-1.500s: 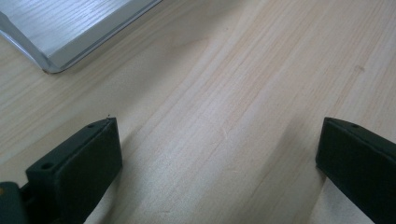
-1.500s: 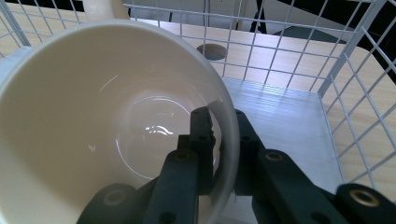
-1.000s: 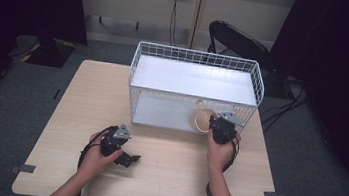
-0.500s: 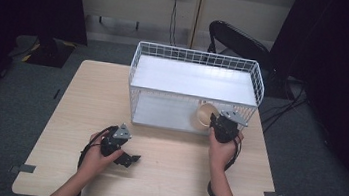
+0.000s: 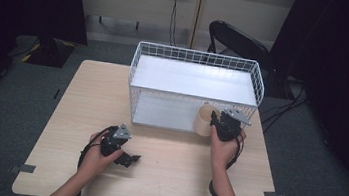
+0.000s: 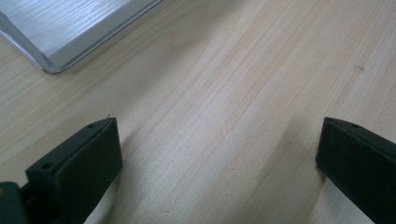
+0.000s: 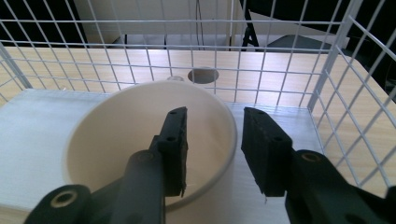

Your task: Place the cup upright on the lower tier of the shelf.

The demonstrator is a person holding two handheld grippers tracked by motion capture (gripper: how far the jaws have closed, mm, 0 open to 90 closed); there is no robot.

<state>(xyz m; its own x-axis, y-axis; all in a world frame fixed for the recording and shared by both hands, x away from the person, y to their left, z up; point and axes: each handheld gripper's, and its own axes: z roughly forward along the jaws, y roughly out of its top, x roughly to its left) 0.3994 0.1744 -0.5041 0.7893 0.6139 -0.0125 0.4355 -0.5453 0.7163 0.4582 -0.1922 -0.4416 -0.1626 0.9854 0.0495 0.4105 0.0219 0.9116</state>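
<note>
Straddling the cup (image 7: 149,154) rim, the right gripper (image 7: 215,140) has been opening, pads clear, beside the wire basket (image 7: 327,70) wall.

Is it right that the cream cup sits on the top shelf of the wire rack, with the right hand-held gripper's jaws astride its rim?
Not quite: the cream cup sits on the wire rack's lower shelf, as the high view shows. The right hand-held gripper does straddle its rim.

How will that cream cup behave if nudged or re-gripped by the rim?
The cup looks rigid and smooth-walled, so the tongs may slip on it. It stands upright on the flat shelf, broad-bodied, so it probably slides rather than tips. It looks empty, likely light.
</note>
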